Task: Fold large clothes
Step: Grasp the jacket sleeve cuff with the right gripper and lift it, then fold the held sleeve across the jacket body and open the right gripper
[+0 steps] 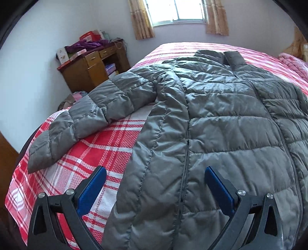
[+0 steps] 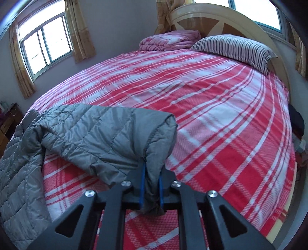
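Note:
A grey quilted puffer jacket (image 1: 221, 119) lies spread on a bed with a red and white plaid sheet (image 1: 107, 142). Its left sleeve (image 1: 77, 123) stretches toward the bed's near left corner. My left gripper (image 1: 156, 173) is open and hovers over the jacket's lower hem, near the side seam. In the right wrist view, my right gripper (image 2: 151, 173) is shut on the cuff of the jacket's right sleeve (image 2: 107, 134), which is lifted off the sheet (image 2: 211, 115). The jacket body (image 2: 17, 173) lies at the left.
A wooden desk (image 1: 92, 67) with boxes and purple cloth stands by the far wall left of the bed. A striped pillow (image 2: 234, 50) and a folded pink quilt (image 2: 169, 40) lie by the headboard (image 2: 211, 17). Windows with curtains are behind.

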